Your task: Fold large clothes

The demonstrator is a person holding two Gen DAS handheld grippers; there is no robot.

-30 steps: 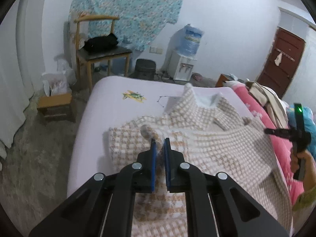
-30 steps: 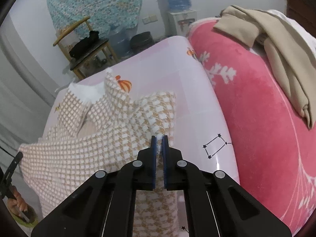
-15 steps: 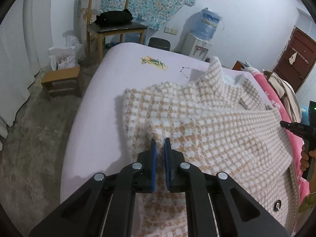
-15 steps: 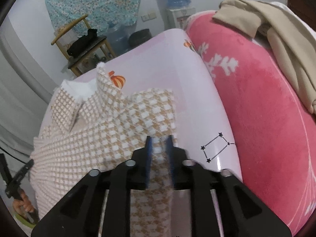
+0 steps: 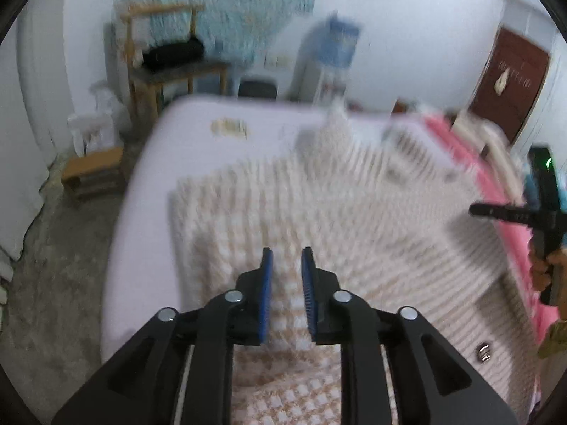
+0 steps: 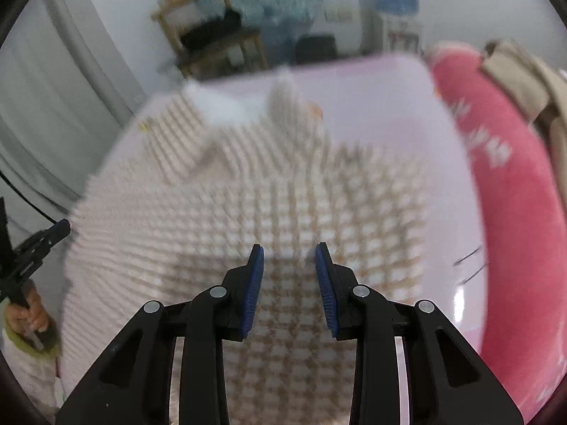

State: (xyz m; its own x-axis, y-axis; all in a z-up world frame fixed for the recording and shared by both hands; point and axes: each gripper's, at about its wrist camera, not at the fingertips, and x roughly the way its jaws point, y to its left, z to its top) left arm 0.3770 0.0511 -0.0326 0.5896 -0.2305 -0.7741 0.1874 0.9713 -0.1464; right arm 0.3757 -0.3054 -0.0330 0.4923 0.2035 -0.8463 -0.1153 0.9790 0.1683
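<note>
We see a coat [image 5: 354, 219] in a tan-and-white check, thick and fuzzy, spread over the bed [image 5: 198, 134] with a white lining showing at the collar [image 6: 219, 106] and a metal snap [image 5: 482, 351] near its right edge. Both views are blurred, so finer detail of the weave is lost.

Our left tool [image 5: 286, 265] hangs over the coat's near part with its blue pads apart by a narrow gap, nothing between them. Our right tool [image 6: 288, 258] stands wider — also bare, over the check cloth.

The bed wears a pale lilac sheet; a pink blanket [image 6: 514, 212] lies along its right side with beige clothes [image 6: 524, 74] on top. Beyond the bed are a wooden chair [image 5: 166, 56] carrying a black bag [image 5: 173, 53], a water dispenser [image 5: 329, 56], a low stool [image 5: 94, 171], a blue floral cloth [image 5: 219, 3] on the wall and a brown door [image 5: 510, 74].

The coat's long axis runs away from us, collar toward the far end.
</note>
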